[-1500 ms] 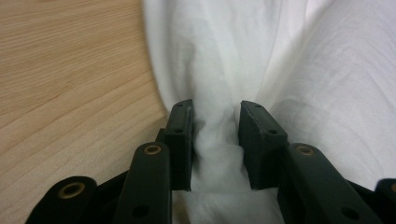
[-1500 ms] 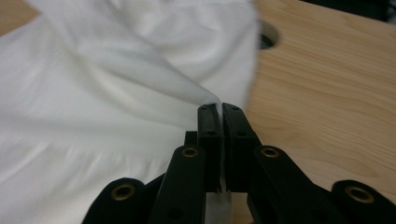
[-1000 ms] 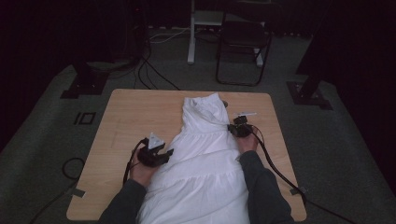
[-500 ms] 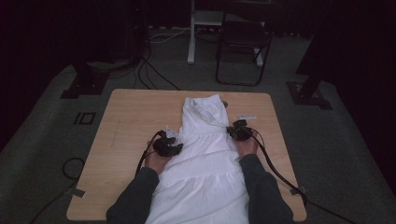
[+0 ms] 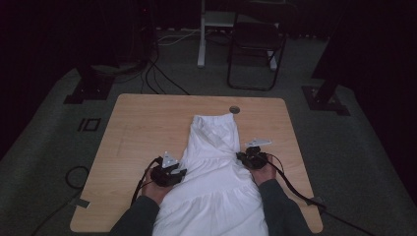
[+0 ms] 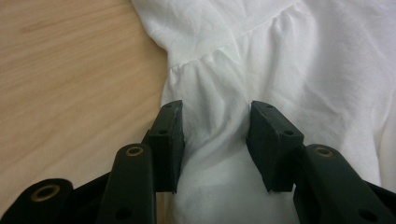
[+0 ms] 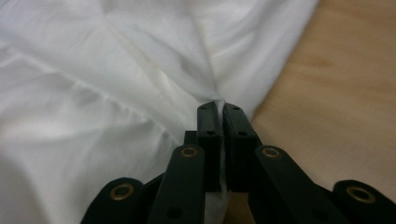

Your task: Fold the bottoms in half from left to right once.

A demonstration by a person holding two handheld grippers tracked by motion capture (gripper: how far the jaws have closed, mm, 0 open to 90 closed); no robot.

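While the right gripper (image 7: pixel 218 109) pinches the white dress (image 5: pixel 216 172), left gripper (image 6: pixel 215 126) jaws straddle it, open.

My black jaws meet a plain white garment (image 5: pixel 216 182) with no print, lying on the pale wood-grain table (image 5: pixel 142 128), which stands on a dark grey carpet (image 5: pixel 44 147).

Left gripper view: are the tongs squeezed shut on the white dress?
No, the left tongs stand apart, with the white dress lying loose between them.
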